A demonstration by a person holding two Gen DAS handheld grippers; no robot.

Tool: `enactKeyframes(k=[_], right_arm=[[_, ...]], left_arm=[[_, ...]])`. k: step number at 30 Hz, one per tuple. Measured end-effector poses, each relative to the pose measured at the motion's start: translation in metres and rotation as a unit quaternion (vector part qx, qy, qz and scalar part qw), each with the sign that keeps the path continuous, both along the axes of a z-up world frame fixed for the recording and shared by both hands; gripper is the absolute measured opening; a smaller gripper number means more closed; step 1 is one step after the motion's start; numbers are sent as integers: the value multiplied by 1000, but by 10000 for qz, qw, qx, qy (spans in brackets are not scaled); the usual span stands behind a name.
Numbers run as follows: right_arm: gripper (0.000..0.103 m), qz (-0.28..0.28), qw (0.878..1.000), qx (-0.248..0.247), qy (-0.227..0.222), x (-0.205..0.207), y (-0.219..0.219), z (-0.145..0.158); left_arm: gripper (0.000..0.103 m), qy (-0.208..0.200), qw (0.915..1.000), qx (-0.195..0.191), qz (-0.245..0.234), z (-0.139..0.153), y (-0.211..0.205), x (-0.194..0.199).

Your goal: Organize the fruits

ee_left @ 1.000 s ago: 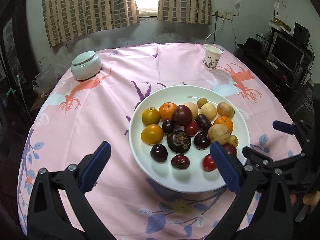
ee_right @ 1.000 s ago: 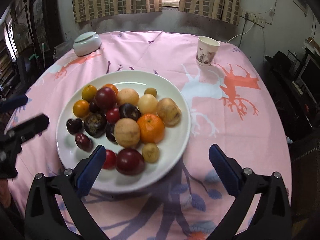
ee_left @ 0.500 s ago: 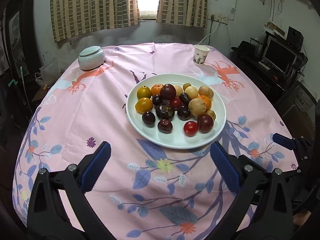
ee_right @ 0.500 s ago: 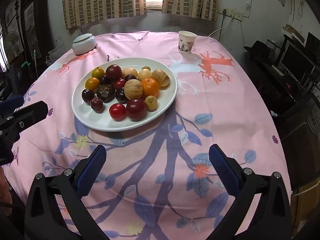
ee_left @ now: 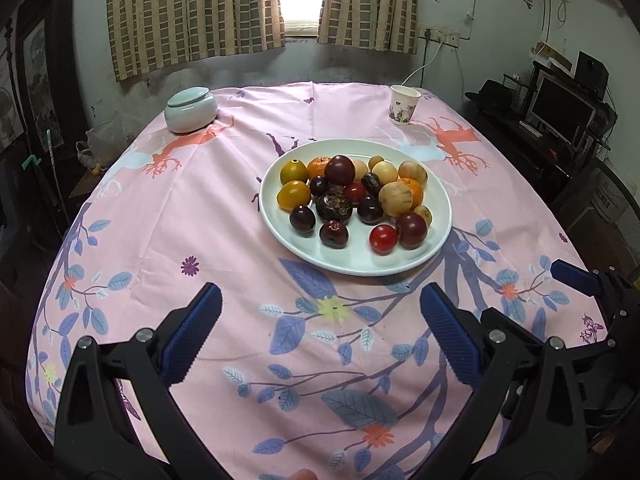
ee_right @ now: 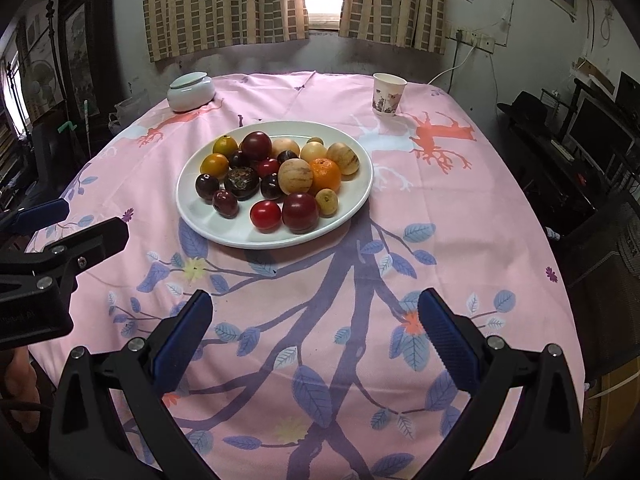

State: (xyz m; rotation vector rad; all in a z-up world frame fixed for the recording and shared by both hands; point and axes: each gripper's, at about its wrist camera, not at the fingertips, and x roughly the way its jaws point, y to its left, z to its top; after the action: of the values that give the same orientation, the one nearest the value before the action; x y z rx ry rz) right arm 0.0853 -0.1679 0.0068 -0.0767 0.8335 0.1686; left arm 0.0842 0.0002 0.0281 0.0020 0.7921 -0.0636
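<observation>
A white plate in the middle of the pink table holds several fruits: dark plums, a red tomato, oranges, yellow fruits and pale striped melons. My left gripper stands open above the cloth, well short of the plate, with nothing between its fingers. Equally open and empty, my right gripper hangs near the front edge. The left gripper shows at the left of the right wrist view; the right gripper's blue tip shows at the far right of the left wrist view.
A pale lidded jar sits at the back left of the table and a paper cup at the back right. Dark shelves with a monitor stand to the right. The flowered tablecloth covers the whole table.
Both grippers have drawn back and up from the plate, which now lies farther away in both views. The fruits have not moved. Both stayed open.
</observation>
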Motion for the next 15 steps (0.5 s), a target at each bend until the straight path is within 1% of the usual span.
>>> enactKeyframes(k=[10,15], right_arm=[[102,-7,10000,42,25,1,1,0],[102,-9,10000,28,17,2,1,-1]], left_arm=[[101,-75,9999,54,-40,2,-2,2],[101,54,10000,-21,-74,-1,-1,7]])
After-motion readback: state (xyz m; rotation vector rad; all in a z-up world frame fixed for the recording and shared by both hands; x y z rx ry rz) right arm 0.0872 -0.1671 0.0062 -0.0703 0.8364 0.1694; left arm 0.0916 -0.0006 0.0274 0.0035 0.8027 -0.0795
